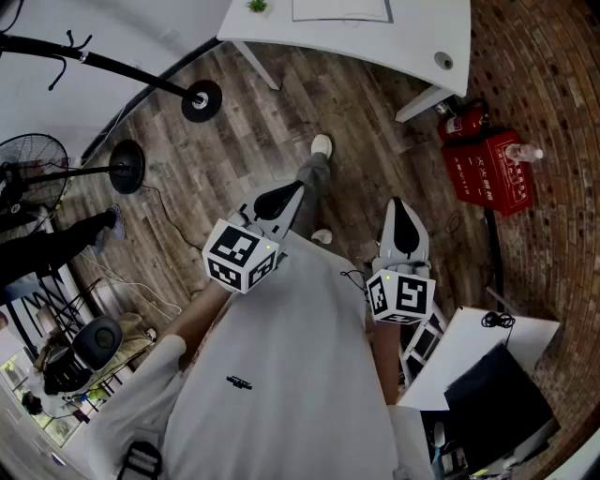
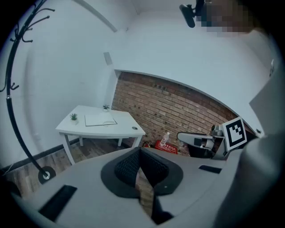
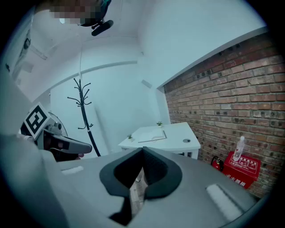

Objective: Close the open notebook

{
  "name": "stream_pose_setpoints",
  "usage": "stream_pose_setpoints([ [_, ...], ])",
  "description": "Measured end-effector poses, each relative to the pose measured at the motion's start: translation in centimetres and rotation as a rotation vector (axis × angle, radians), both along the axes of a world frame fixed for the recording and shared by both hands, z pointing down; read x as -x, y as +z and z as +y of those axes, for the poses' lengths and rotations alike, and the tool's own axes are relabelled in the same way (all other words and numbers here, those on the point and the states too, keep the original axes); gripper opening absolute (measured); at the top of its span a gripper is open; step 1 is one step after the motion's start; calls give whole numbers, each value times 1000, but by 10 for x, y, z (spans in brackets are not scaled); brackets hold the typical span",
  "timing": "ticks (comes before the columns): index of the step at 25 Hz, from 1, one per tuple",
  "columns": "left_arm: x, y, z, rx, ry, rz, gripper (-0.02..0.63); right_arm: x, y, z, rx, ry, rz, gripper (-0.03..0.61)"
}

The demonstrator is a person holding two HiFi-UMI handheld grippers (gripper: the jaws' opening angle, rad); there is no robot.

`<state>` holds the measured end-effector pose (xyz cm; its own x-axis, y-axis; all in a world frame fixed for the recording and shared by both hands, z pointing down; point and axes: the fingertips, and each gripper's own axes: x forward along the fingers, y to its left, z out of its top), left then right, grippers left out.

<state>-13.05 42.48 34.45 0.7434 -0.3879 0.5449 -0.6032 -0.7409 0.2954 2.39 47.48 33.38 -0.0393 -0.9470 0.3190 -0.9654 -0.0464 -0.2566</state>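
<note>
Left gripper and right gripper sit closed on nothing; head view's top edge crops the notebook.

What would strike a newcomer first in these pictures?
The left gripper and right gripper, each bearing black-and-white marker cubes, jut out shut and empty before the person. Ahead stands a white table with the open notebook; a red box sits by the brick wall.
</note>
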Motion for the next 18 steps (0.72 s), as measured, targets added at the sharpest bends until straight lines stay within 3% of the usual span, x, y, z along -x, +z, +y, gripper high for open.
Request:
stream_pose_setpoints([
  [9,3,-33,44,-31,-15,30,3,48,-32,42,-43,-71,10,11],
  [18,29,-46,19,-33,15,86,3,73,-55,18,-110,-43,-14,11],
])
